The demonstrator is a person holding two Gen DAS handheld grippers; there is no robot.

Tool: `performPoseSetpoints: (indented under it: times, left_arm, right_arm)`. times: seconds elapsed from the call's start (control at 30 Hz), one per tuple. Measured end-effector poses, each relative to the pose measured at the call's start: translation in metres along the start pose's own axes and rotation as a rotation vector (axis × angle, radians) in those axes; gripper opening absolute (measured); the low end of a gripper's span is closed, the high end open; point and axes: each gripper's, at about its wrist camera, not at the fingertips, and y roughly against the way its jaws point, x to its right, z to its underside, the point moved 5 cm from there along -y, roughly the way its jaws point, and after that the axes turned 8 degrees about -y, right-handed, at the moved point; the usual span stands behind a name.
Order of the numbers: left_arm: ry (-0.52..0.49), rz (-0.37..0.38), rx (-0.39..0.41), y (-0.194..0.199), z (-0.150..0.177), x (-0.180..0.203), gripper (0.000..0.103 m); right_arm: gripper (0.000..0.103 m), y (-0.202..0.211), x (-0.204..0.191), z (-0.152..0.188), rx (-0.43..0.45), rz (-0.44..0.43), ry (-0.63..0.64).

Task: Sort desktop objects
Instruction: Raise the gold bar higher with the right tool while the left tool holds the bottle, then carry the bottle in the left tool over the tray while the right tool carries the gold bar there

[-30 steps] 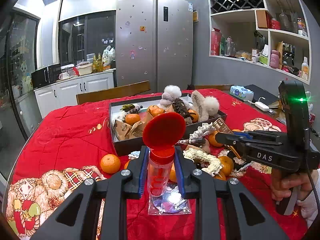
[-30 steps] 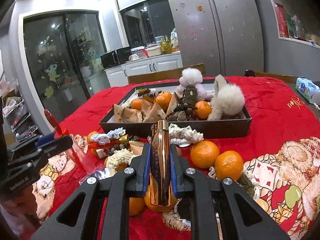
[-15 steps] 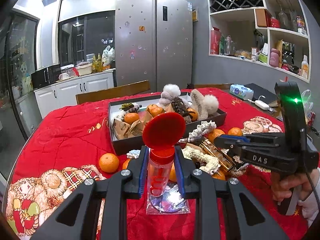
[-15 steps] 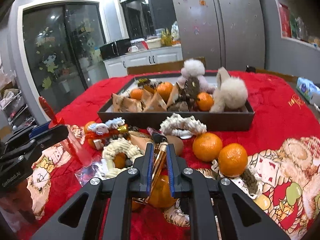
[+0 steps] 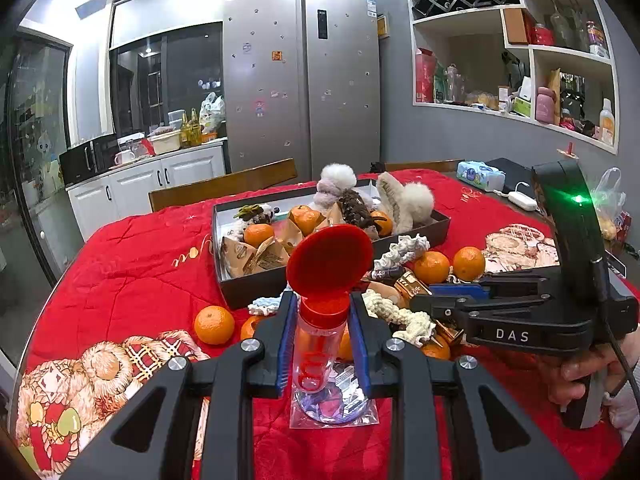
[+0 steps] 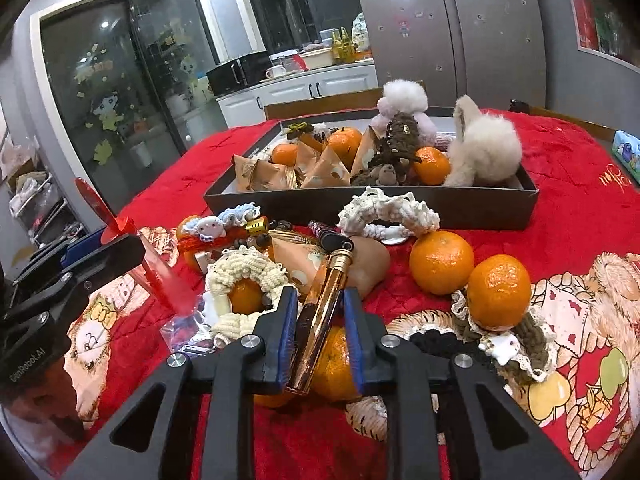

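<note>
The left gripper (image 5: 320,344) sits low at the bottom centre of its own view, tilted gently down, its blue pads clamped on a clear bottle (image 5: 318,354) with a red flip cap (image 5: 330,260) standing open above the neck. The bottle's base rests on a small clear plastic bag (image 5: 334,404) lying on the red quilted cloth (image 5: 136,276).

At the right edge of that view a hand (image 5: 580,372) grips the handle of the right gripper (image 6: 316,336), which points in toward the clutter at mid frame. In its own view the jaws are opening, and a gold tube (image 6: 322,316) lies slanted between the blue pads; the pads stand just clear of it, and the tube rests on a tangerine (image 6: 334,364) below.

Around the tube crowd a cream knitted ring (image 6: 248,276), a tan pouch (image 6: 300,260) and a pair of tangerines (image 6: 442,262) to the right. Behind them, across the middle of the frame, stands a dark box (image 6: 460,204) already holding tangerines, paper packets and fluffy toys (image 6: 486,148). A white crocheted band (image 6: 390,210) leans against the box's front wall.
</note>
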Motion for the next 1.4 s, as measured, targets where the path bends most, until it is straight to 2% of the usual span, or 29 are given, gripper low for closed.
performPoseSetpoints:
  times: [0.83, 1.0, 1.1, 1.23, 1.4]
  left_arm:
    - [0.036, 0.008, 0.012, 0.009, -0.005, -0.007, 0.026]
    - [0.047, 0.018, 0.027, 0.019, -0.010, -0.007, 0.026]
    - [0.077, 0.048, 0.045, 0.027, -0.013, -0.008, 0.026]
    - [0.088, 0.055, 0.033, 0.030, -0.015, -0.007, 0.026]
    - [0.096, 0.061, -0.009, 0.023, -0.017, -0.009, 0.026]
  right_arm:
    - [0.017, 0.021, -0.002, -0.011, 0.054, -0.053, -0.050]
    - [0.017, 0.026, -0.008, -0.013, 0.065, -0.070, -0.041]
    - [0.017, 0.030, -0.012, -0.015, 0.074, -0.085, -0.041]
    - [0.017, 0.035, -0.022, -0.018, 0.086, -0.102, -0.040]
    - [0.017, 0.030, -0.031, -0.023, 0.055, -0.116, -0.040]
